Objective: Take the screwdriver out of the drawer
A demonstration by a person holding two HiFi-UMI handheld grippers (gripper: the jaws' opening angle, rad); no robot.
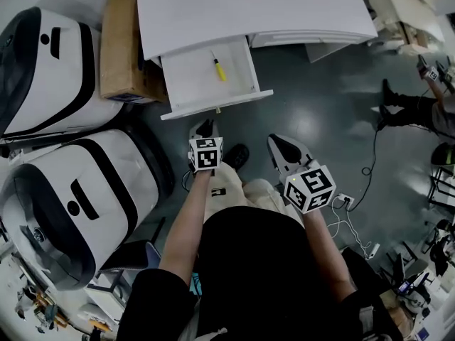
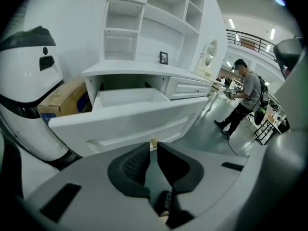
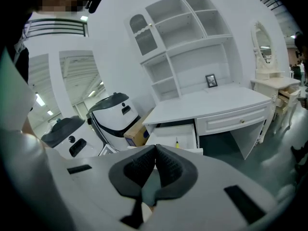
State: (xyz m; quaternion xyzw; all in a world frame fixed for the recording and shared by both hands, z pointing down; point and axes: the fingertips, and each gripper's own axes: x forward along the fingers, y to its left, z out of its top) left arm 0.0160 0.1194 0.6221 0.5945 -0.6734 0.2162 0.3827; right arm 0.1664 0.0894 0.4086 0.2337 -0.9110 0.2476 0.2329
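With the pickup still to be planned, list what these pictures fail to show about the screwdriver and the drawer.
Head view: the screwdriver is too small to tell its tip type; the desk top covers the drawer's rear.
Left gripper view: the drawer's front panel hides its inside.
Right gripper view: the screwdriver is a tiny sliver, its detail lost.

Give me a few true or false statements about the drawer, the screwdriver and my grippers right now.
The drawer is open. True.
The screwdriver lies inside the drawer. True.
The left gripper holds the screwdriver. False: its jaws are empty and slightly apart.
The cardboard box sits on the desk top. False: it stands beside the desk.
The right gripper has its jaws together. True.
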